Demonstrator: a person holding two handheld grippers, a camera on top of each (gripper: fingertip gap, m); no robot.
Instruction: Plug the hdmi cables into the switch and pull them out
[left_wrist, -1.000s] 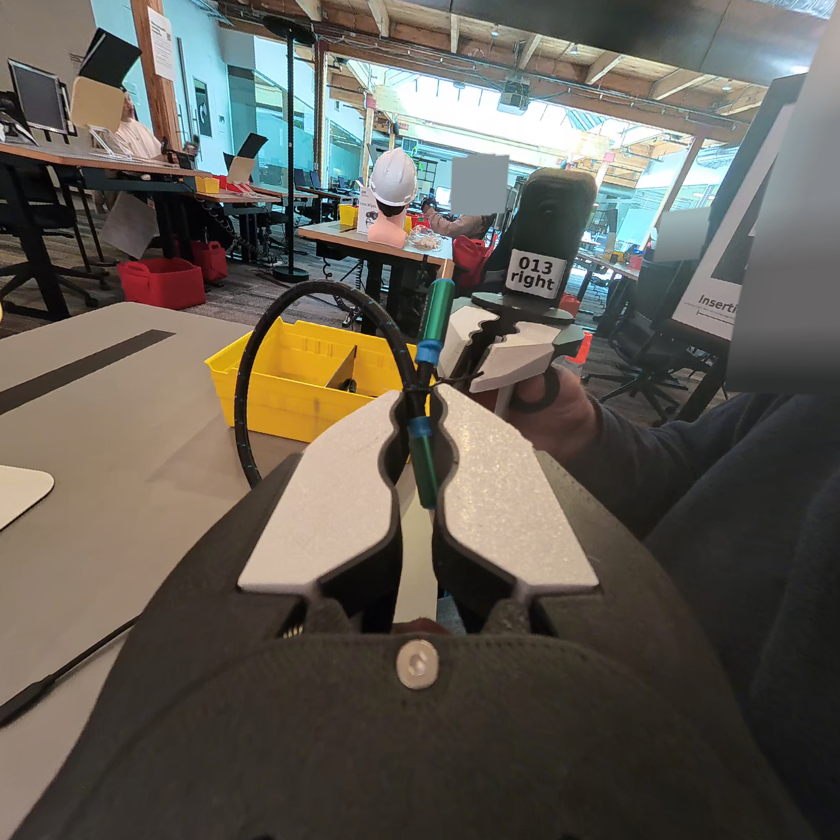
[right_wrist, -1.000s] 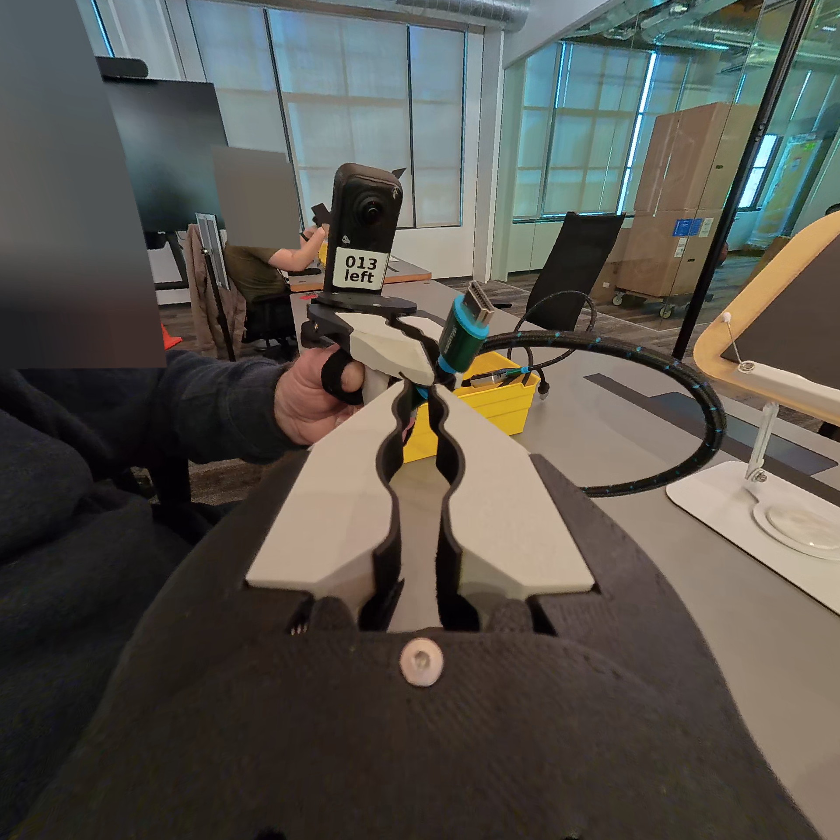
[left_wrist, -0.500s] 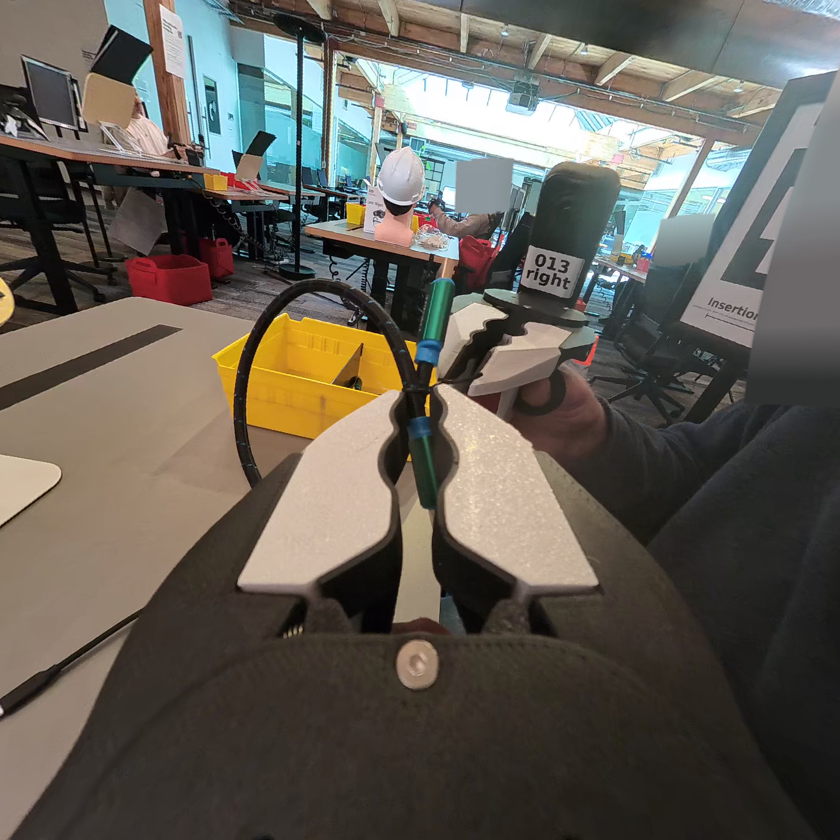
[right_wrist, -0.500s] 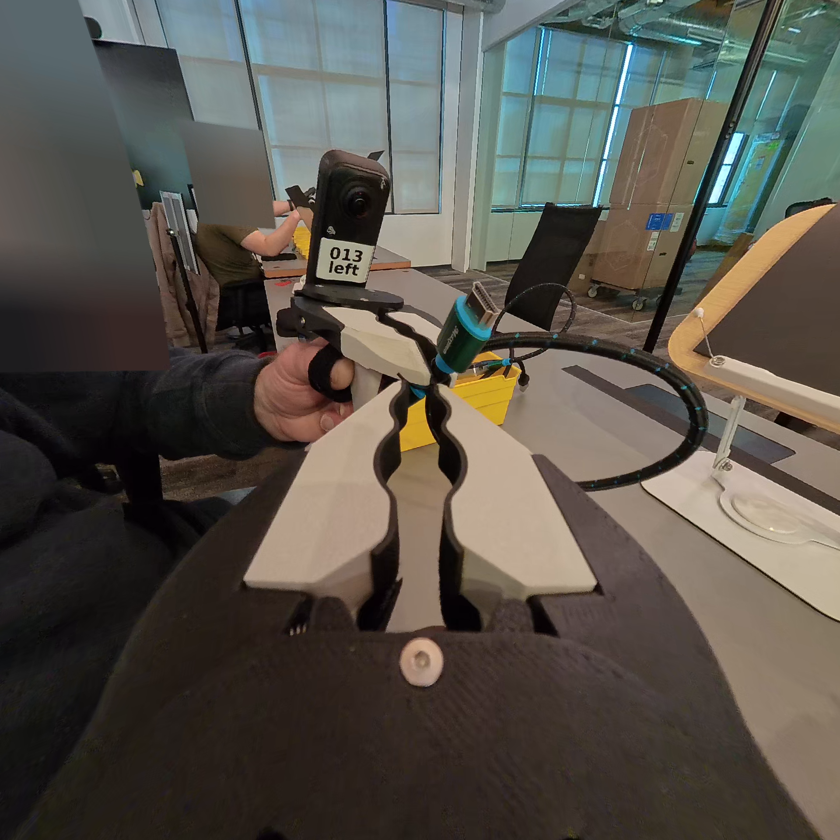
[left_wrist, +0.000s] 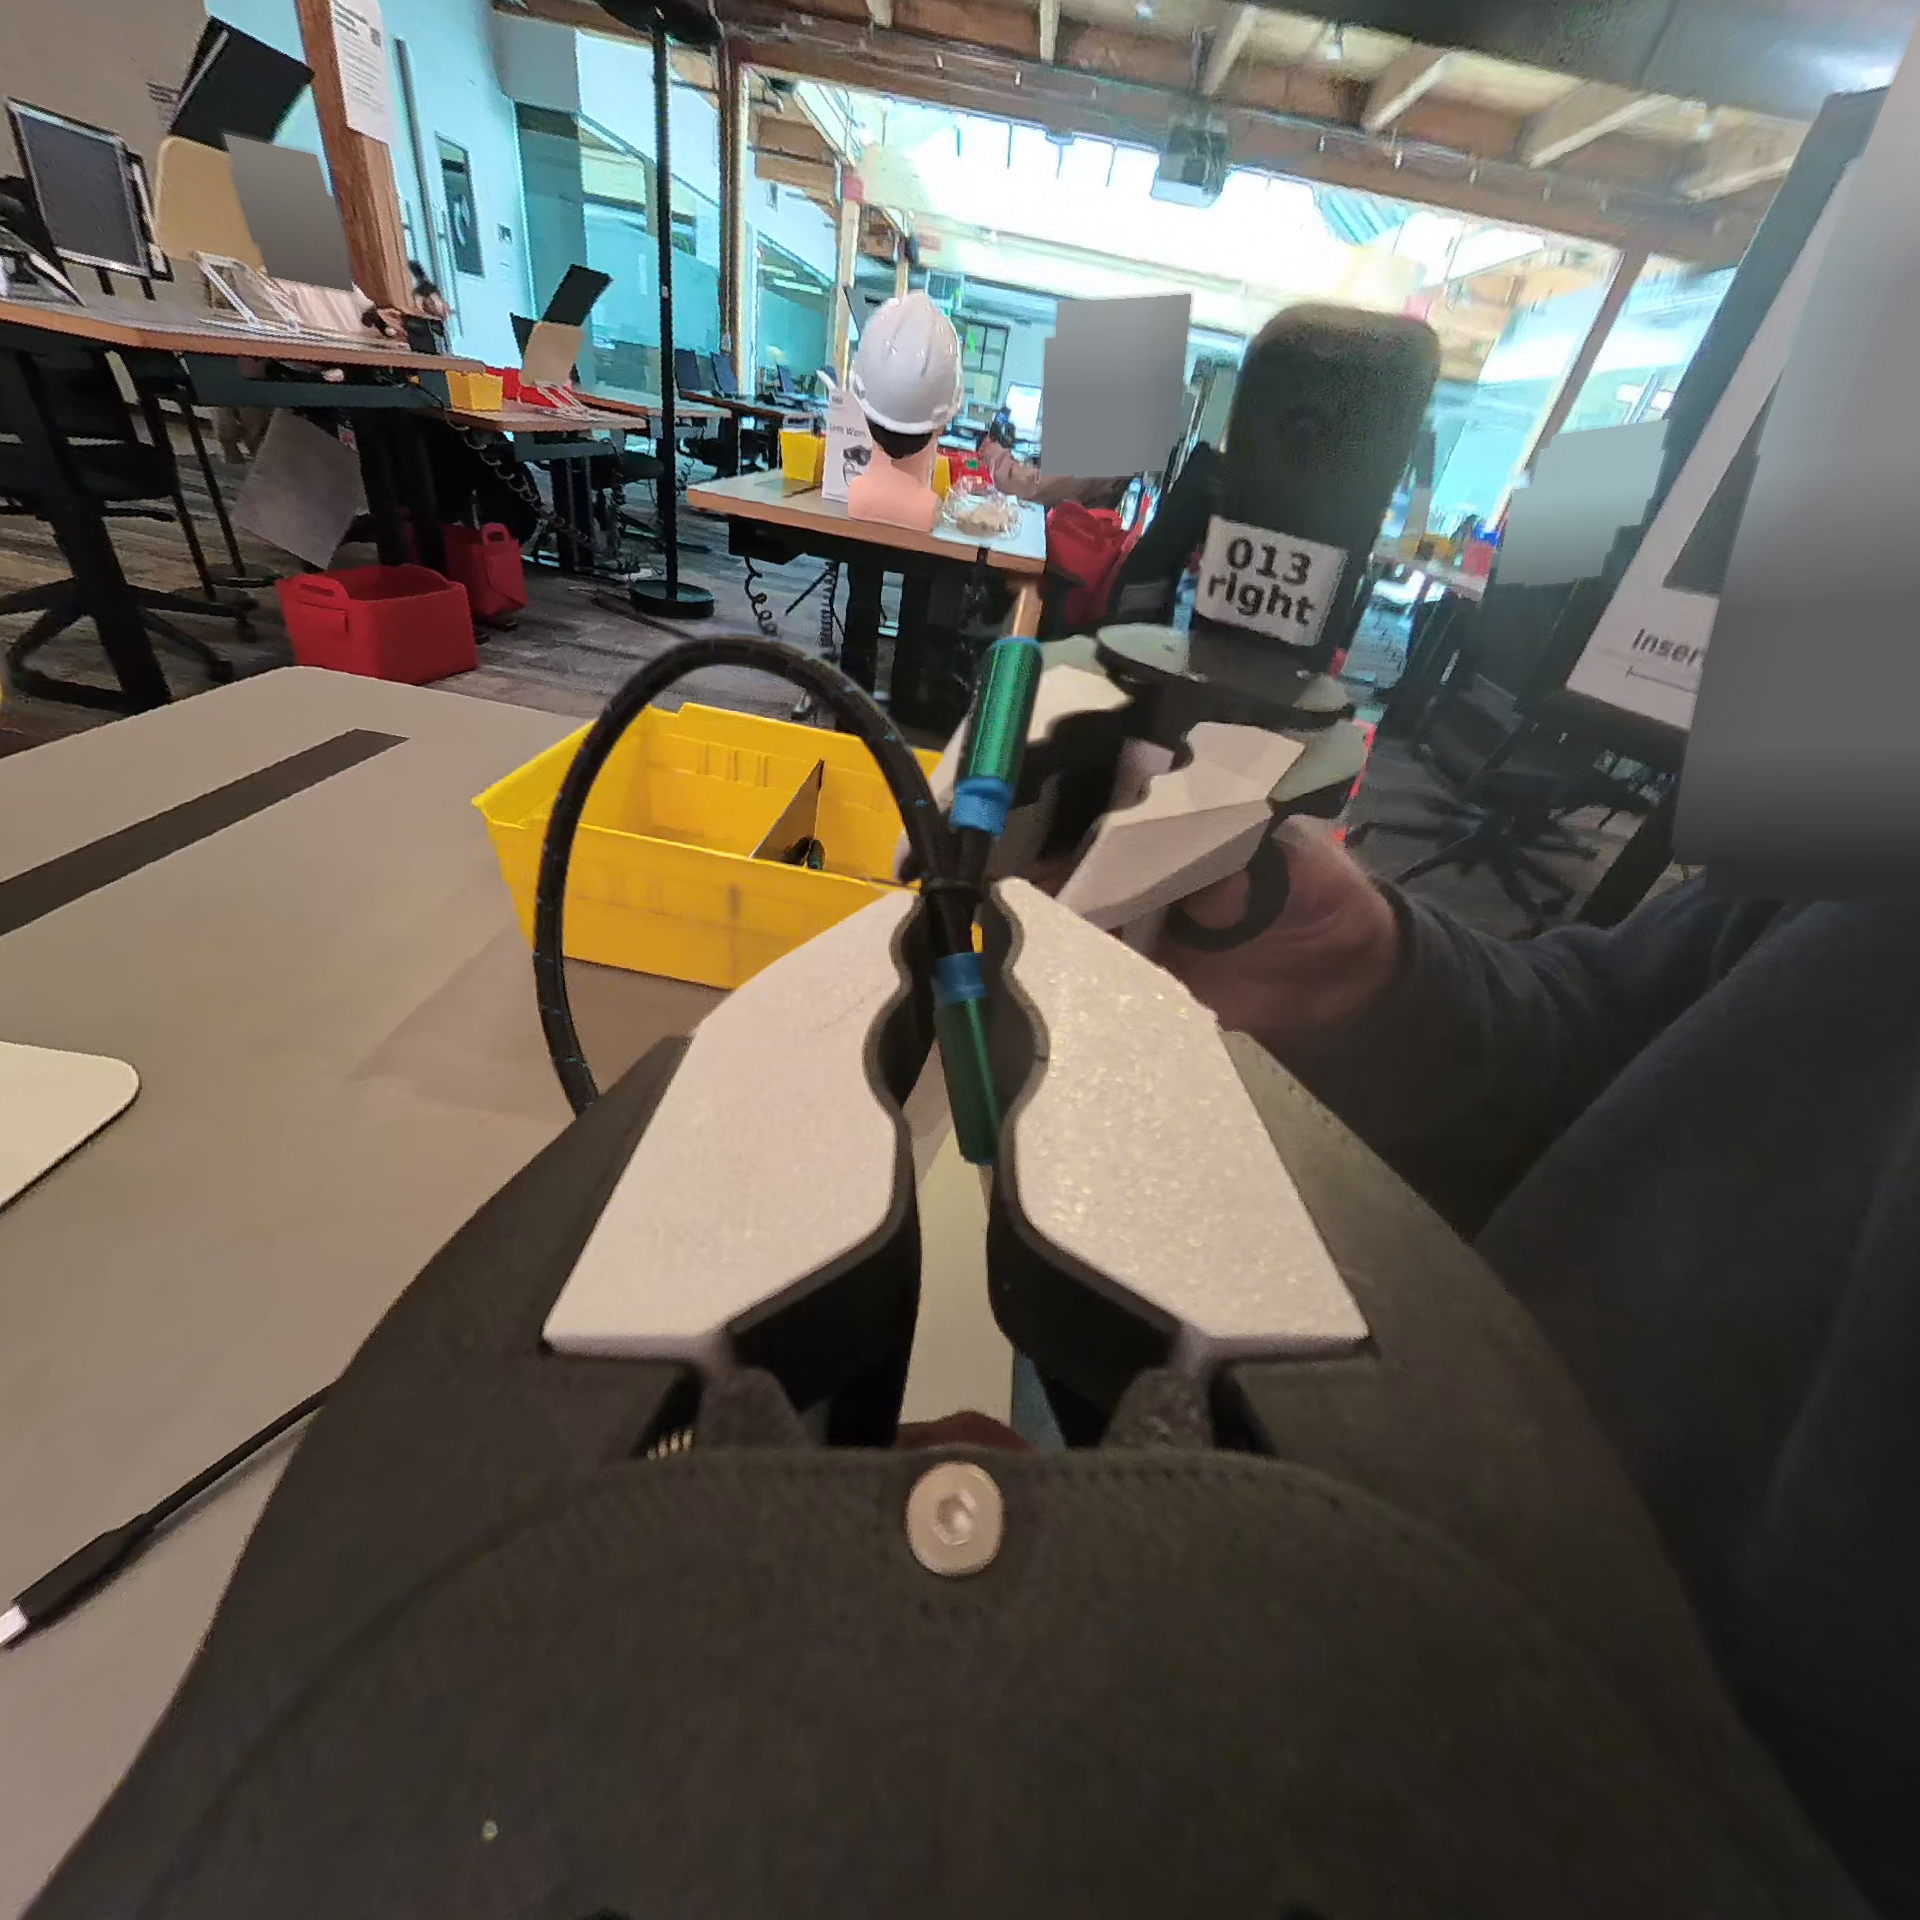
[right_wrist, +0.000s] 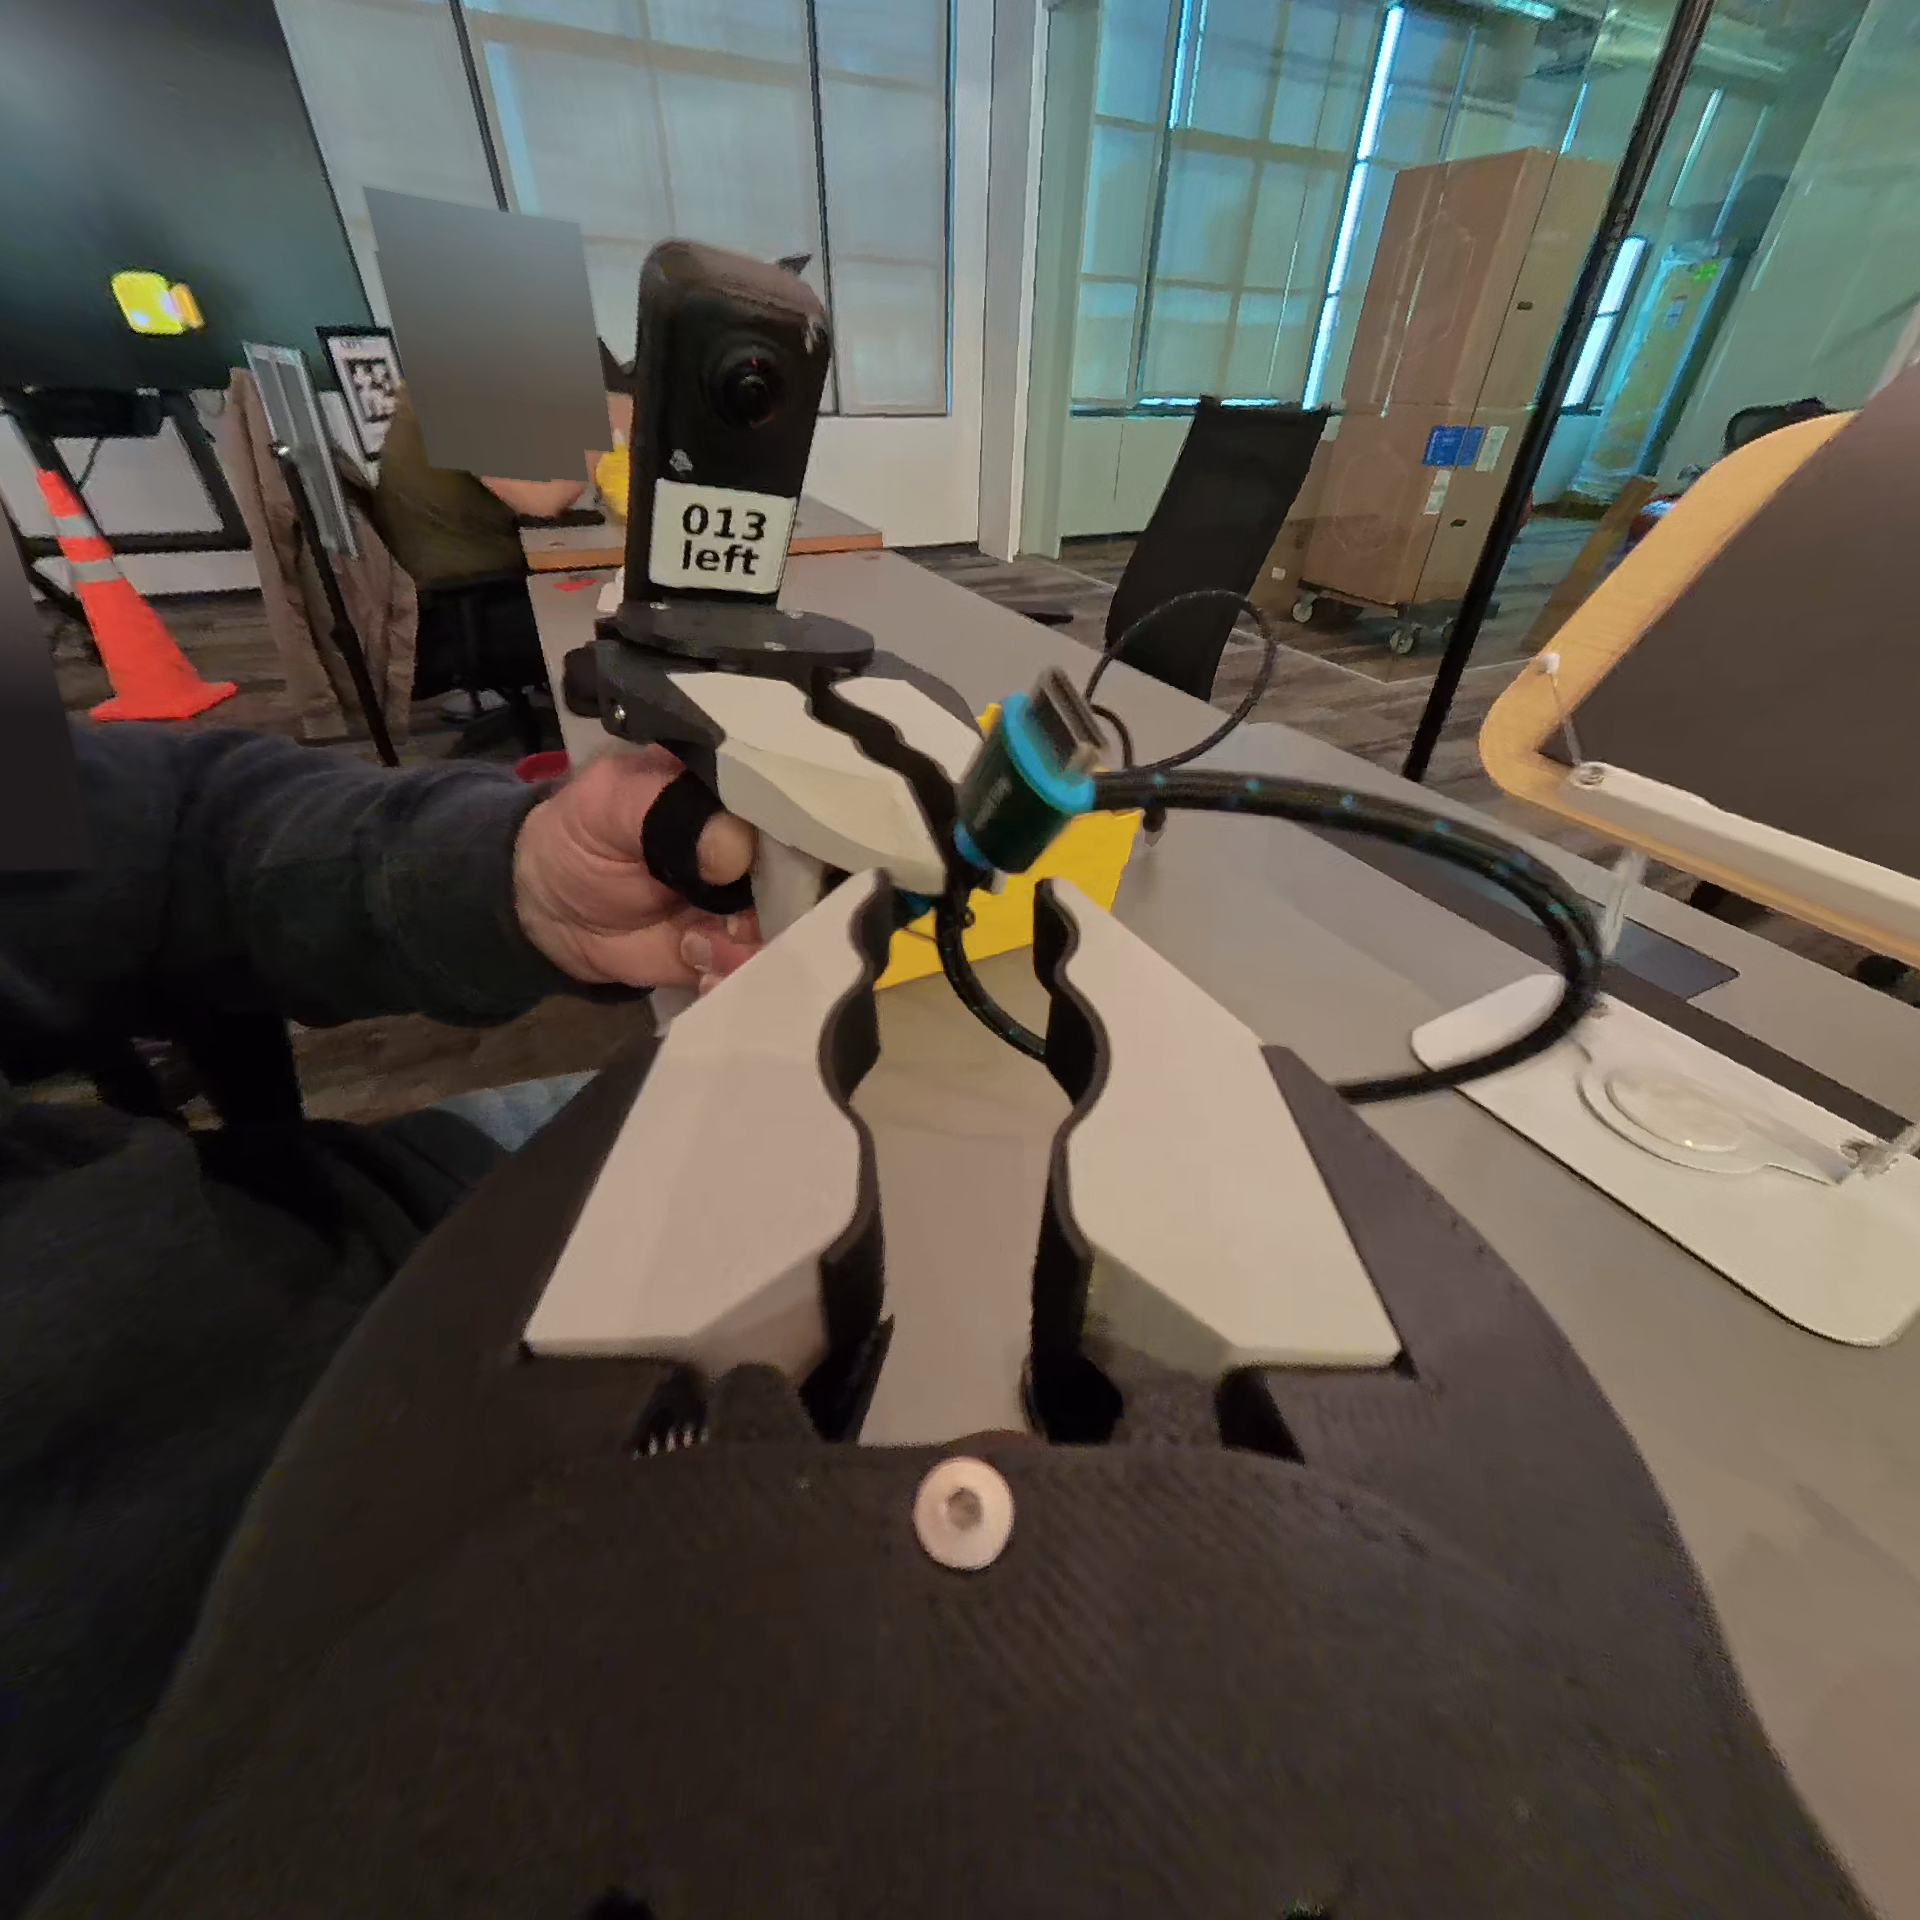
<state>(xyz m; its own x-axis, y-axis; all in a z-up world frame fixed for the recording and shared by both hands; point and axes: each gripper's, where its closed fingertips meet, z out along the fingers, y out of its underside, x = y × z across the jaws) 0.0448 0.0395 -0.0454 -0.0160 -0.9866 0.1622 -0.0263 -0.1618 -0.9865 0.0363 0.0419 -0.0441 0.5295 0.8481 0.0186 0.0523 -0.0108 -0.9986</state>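
Observation:
A short black braided HDMI cable (left_wrist: 556, 914) has a green plug at each end and curls in a loop. My left gripper (left_wrist: 961, 899) is shut on it: one green plug (left_wrist: 966, 1081) lies between its jaws, and the other plug (left_wrist: 997, 717) stands up just past its tips. In the right wrist view that upper plug (right_wrist: 1023, 790) shows its metal end, with the cable loop (right_wrist: 1558, 935) to the right. My right gripper (right_wrist: 961, 904) is open, its tips either side of the cable just below the left gripper (right_wrist: 831, 769). No switch is in view.
A yellow bin (left_wrist: 665, 862) stands on the grey table (left_wrist: 260, 987) behind the grippers. A white stand base (right_wrist: 1662, 1174) with a wooden-framed panel (right_wrist: 1621, 644) is to the right. A thin black cable (left_wrist: 104, 1558) lies near the table's front. The person's sleeves flank both grippers. Less than 4 cm separates the two grippers' tips.
My right gripper's jaws have spread apart from nearly closed at the cable to clearly open. My left gripper keeps its hold, and the upper plug has tilted over a little.

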